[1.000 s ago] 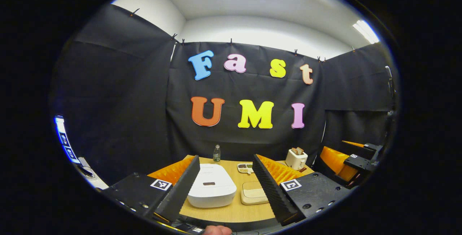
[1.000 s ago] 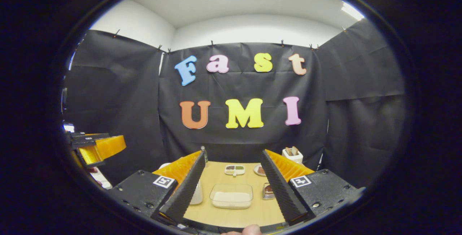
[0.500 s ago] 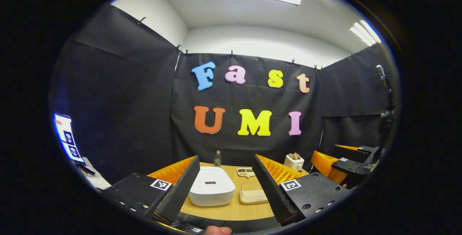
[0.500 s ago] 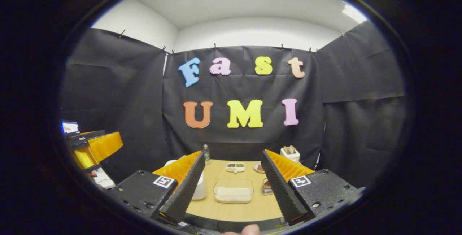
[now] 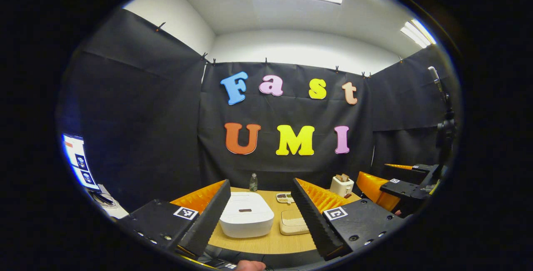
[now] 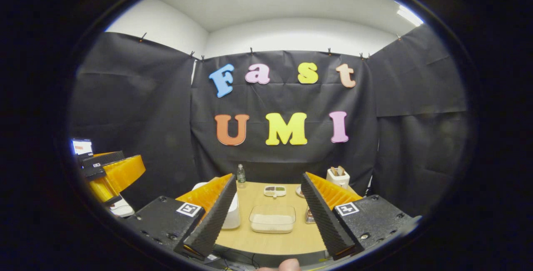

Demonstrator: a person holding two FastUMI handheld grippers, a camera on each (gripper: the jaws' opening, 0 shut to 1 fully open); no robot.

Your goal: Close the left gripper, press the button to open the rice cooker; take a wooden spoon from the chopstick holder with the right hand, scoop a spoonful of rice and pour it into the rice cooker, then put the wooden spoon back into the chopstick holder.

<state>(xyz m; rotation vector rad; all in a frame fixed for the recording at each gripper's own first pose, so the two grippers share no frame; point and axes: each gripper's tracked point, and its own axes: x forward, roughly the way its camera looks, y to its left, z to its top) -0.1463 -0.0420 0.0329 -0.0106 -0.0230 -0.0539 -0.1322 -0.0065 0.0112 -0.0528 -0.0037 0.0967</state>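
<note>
1. Left gripper (image 5: 260,217): released, with the jaws spread wide and nothing between them. It hangs in the air short of the near edge of the wooden table (image 5: 266,244).
2. Right gripper (image 6: 266,217): likewise released, jaws wide apart and empty, held short of the near table edge. In the left gripper view it appears at 3 o'clock (image 5: 406,187), well apart from the left one.
3. Rice cooker (image 5: 246,220): a white, rounded unit with its lid down, framed between the left gripper's fingers at about 6 o'clock in the left gripper view. A small dark button panel sits on the lid top. In the right gripper view its side shows just behind the left-hand finger (image 6: 232,217).
4. Rice container (image 6: 272,219): a shallow clear box holding white rice, standing just to the right of the cooker, between the right gripper's fingers.
5. Chopstick holder (image 6: 337,177): a white box at the far right of the table, at about 1 o'clock from the rice container, with wooden handles standing up out of it. Which one is the spoon cannot be told.
6. Other items: a small bottle (image 5: 252,182) stands at the far edge at 12 o'clock from the cooker; a divided dish (image 6: 274,190) lies beyond the rice container.
</note>
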